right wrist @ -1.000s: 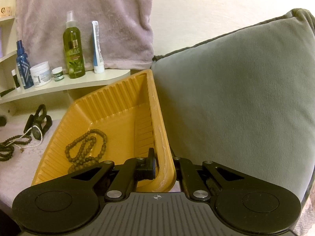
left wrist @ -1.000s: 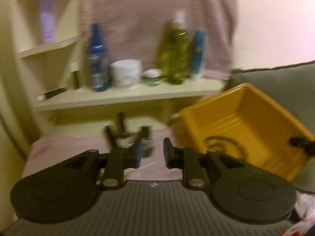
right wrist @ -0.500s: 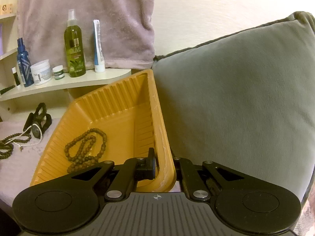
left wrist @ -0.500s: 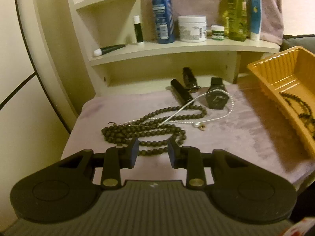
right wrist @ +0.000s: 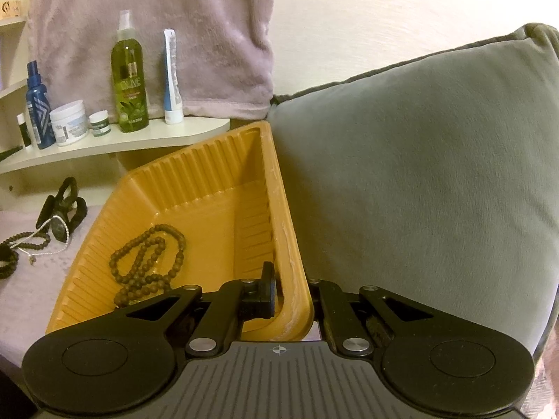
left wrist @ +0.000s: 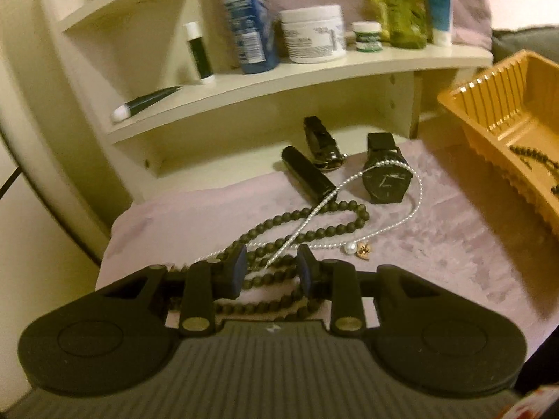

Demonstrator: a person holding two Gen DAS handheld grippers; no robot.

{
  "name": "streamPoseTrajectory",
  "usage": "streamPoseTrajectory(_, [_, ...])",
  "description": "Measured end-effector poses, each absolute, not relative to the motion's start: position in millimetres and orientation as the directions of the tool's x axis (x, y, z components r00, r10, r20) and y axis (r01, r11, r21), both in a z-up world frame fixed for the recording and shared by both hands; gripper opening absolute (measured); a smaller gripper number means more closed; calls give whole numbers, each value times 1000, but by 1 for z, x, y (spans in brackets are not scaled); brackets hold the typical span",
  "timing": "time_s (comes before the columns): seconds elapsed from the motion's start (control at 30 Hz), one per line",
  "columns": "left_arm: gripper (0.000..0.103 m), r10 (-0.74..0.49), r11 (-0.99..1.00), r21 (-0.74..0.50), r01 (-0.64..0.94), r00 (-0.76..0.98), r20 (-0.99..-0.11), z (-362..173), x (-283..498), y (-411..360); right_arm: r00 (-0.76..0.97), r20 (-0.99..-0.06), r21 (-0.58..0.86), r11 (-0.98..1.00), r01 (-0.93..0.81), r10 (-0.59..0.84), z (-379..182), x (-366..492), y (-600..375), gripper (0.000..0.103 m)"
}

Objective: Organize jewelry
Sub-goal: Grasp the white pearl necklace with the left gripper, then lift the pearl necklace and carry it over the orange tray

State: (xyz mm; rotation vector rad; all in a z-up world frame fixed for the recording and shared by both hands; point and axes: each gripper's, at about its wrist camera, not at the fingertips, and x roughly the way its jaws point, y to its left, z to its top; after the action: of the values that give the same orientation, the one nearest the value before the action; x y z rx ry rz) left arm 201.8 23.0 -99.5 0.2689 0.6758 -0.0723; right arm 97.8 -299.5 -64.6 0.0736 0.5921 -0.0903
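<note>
Left claw (left wrist: 269,272) parted over dark beads (left wrist: 279,237) — right claw (right wrist: 291,293) pinching tray rim (right wrist: 295,300)

Dim, warm yellowish indoor light. Left-wrist view is motion-blurred, worst at the shelf (left wrist: 300,80); right-wrist view is sharp. Fisheye curvature bends both frames' edges, corners vignetted.

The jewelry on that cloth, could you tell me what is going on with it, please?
A person is sorting it into the yellow tray. The right gripper is shut on the tray's rim, tilting it; one brown bead string lies inside. The left gripper, jaws apart, hangs over the dark bead necklace and pearl strand.
</note>
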Motion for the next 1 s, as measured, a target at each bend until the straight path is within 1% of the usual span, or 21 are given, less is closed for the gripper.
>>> streamPoseTrajectory(0.1, [22,7,945,258,202,774,-633,-103,211,19,825,-562,41,993,107,-66,-65,99,-300,6])
streamPoseTrajectory(0.27, [15,-19,927,267,263,745,-667,-105,223,18,823,-563,36,994,108,-70,-65,99,-299,6])
streamPoseTrajectory(0.33, [10,-16,920,279,275,738,-675,-105,226,17,823,-563,35,994,108,-70,-65,99,-299,6])
streamPoseTrajectory(0.37, [5,-14,917,284,281,734,-679,-105,226,15,824,-563,35,993,108,-70,-65,99,-299,6])
streamPoseTrajectory(0.43, [2,-8,911,295,289,727,-686,-106,225,15,824,-562,35,994,108,-70,-65,99,-299,6])
streamPoseTrajectory(0.53, [2,-10,914,289,286,727,-687,-103,219,17,825,-562,36,994,107,-68,-65,100,-299,6])
streamPoseTrajectory(0.67, [1,-39,919,268,287,745,-666,-89,201,15,827,-559,39,994,106,-67,-65,99,-299,6])
streamPoseTrajectory(0.83, [1,-116,944,170,282,768,-630,-63,171,7,829,-556,43,993,105,-64,-65,96,-299,6])
streamPoseTrajectory(1.0, [1,-183,948,104,300,784,-593,-37,151,-3,831,-553,48,994,102,-59,-65,95,-299,6])
